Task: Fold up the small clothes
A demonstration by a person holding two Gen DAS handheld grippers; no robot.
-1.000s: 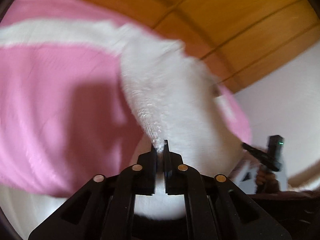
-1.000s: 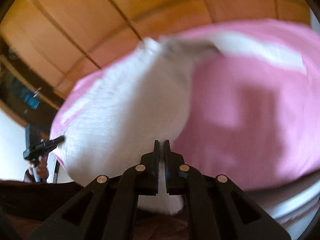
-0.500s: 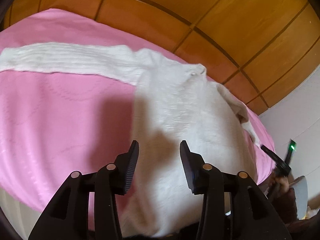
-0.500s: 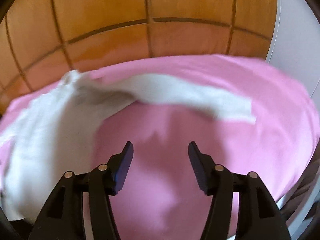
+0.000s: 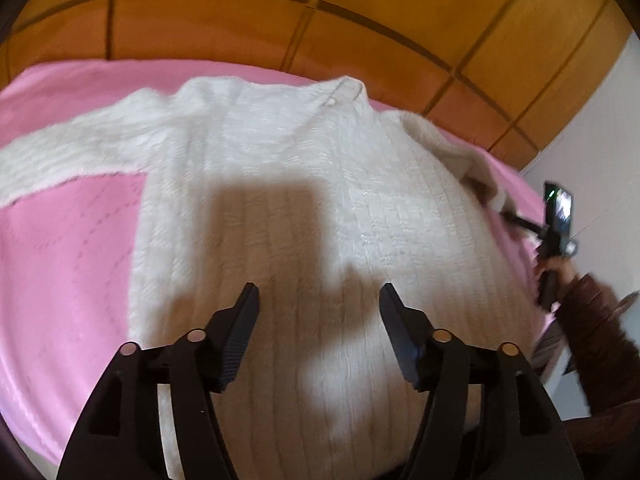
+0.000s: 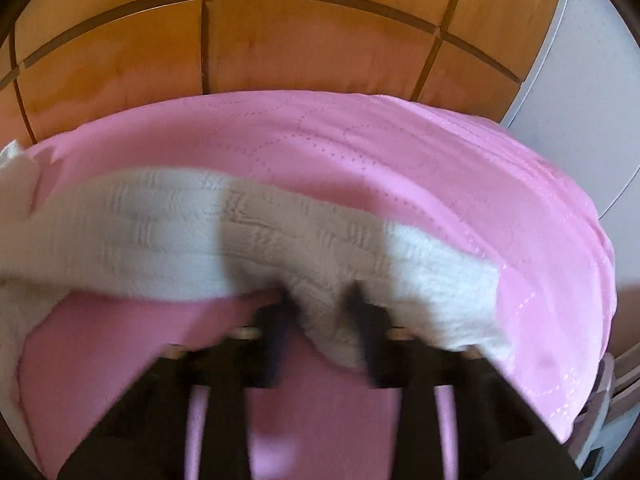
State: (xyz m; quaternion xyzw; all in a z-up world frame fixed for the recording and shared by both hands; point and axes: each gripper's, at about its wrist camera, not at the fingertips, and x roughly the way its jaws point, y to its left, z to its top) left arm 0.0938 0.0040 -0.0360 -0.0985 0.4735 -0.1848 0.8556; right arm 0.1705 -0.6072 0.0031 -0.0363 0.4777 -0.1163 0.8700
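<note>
A white knit sweater (image 5: 320, 200) lies spread flat on a pink bedspread (image 5: 60, 260), neck toward the far side, one sleeve running off to the left. My left gripper (image 5: 318, 292) hovers over the sweater's body; its jaws are opening and hold nothing. In the right wrist view the other sleeve (image 6: 160, 232) stretches across the bedspread (image 6: 400, 152). My right gripper (image 6: 320, 304), blurred by motion, is closing, and a bunch of sleeve fabric is pinched between its fingers. From the left wrist view that gripper (image 5: 516, 220) shows at the sweater's right edge.
Wooden panelling (image 5: 320, 20) rises behind the bed. A white wall (image 6: 592, 80) stands at the right. A person's hand in a brown sleeve (image 5: 600, 340) holds the right gripper at the bed's right edge. Bare pink bedspread surrounds the sweater.
Both grippers let go of the sweater's edge and opened. The sweater dropped flat on the bed. The right gripper swung right to the sleeve and closed on it; the left shifted over the body.
</note>
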